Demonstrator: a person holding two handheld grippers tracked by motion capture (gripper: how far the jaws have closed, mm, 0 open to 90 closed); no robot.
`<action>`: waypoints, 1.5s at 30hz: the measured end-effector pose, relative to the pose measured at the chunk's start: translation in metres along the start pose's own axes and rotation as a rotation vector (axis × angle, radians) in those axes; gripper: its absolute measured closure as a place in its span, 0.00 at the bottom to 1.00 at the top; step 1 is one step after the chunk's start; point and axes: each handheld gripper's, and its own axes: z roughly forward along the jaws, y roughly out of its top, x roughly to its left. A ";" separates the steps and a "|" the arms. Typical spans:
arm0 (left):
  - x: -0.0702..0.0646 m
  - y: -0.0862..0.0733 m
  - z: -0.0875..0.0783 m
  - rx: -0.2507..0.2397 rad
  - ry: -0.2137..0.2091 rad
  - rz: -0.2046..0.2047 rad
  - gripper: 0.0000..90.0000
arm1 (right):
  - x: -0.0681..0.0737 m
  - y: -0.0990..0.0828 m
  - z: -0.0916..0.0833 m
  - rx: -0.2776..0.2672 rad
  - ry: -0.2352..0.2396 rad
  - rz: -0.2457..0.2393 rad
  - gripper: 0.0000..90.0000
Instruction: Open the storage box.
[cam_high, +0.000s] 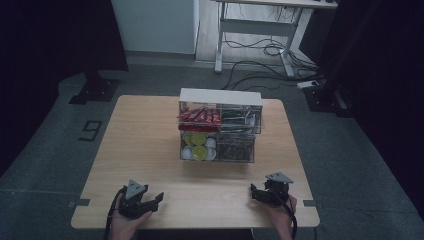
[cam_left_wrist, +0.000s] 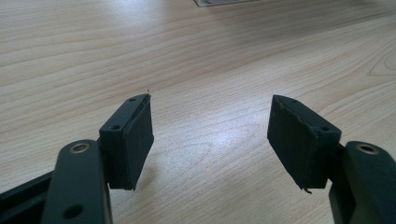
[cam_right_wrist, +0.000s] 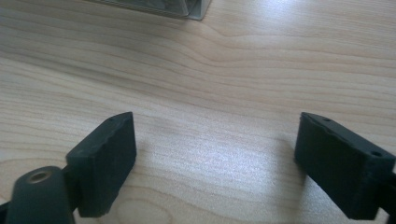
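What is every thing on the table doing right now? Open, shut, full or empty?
Left claw: open, holding nothing, low over the table.
Right claw: open, holding nothing.
Clear drawer box: upright mid-table, drawers look shut.
Red packets: inside the top left drawer.
Round cups: inside the bottom left drawer.
Table: bare wood around the box.

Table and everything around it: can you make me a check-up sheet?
Surface: wooden table, pale and bare near the person.
Job's things: clear drawer organizer at centre; red packets upper left, round capsules lower left, dark items on the right.
Clutter: nothing seen.
Grippers: left tool open, holding nothing; right tool open, holding nothing.
Cables: one trails from each tool; more on the floor.
Surroundings: grey floor, desk frame behind.
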 end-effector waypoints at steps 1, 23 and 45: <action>0.000 0.000 0.000 0.001 -0.001 0.000 0.35 | 0.000 -0.001 -0.001 -0.001 -0.001 0.001 0.16; 0.000 -0.002 0.002 0.020 0.016 0.010 0.35 | -0.002 -0.004 -0.005 -0.016 -0.012 0.012 0.24; 0.001 -0.003 0.004 0.028 0.027 0.008 0.35 | -0.013 -0.010 -0.014 -0.055 0.046 0.016 0.54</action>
